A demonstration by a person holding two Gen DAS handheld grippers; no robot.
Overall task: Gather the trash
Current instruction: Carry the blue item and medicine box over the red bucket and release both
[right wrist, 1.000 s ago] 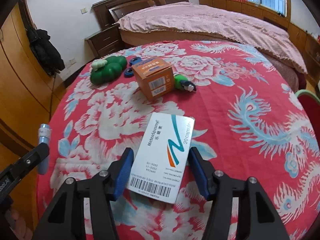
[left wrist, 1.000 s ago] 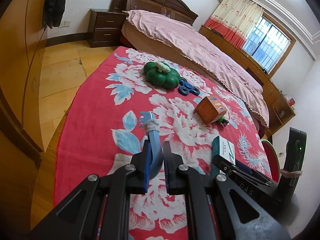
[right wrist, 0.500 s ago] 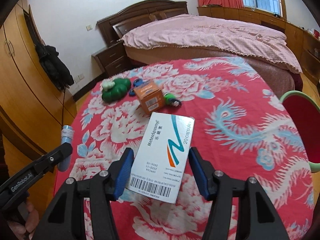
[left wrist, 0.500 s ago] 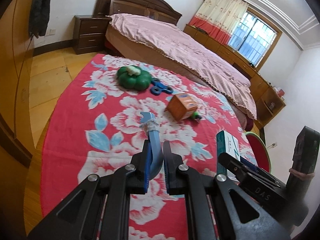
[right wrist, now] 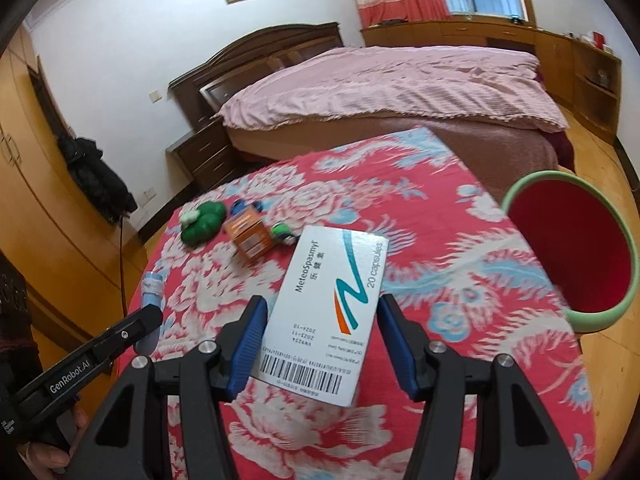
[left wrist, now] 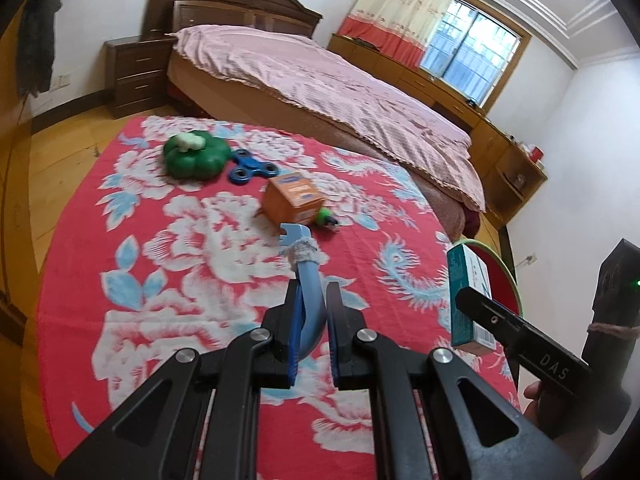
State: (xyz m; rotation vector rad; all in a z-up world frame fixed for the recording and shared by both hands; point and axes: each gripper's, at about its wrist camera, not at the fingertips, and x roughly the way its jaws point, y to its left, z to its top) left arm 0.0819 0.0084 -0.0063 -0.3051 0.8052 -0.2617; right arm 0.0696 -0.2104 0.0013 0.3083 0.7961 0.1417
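Note:
My left gripper is shut on a flattened light-blue tube with a crimped end, held above the red flowered tablecloth. My right gripper is shut on a white medicine box with a barcode, lifted over the table. A red bin with a green rim stands just off the table's right side. An orange box, a green pumpkin toy, a blue spinner and a small green piece lie at the far end of the table. The tube also shows in the right wrist view, and the box in the left.
A bed with a pink cover stands behind the table, with a dark nightstand beside it. Wooden wardrobes line the left wall, and a dark coat hangs there. A person's hand grips the left tool.
Both grippers have risen and drawn back from the table, each keeping its hold. The views tilted, so the red bin now shows fully at the right.

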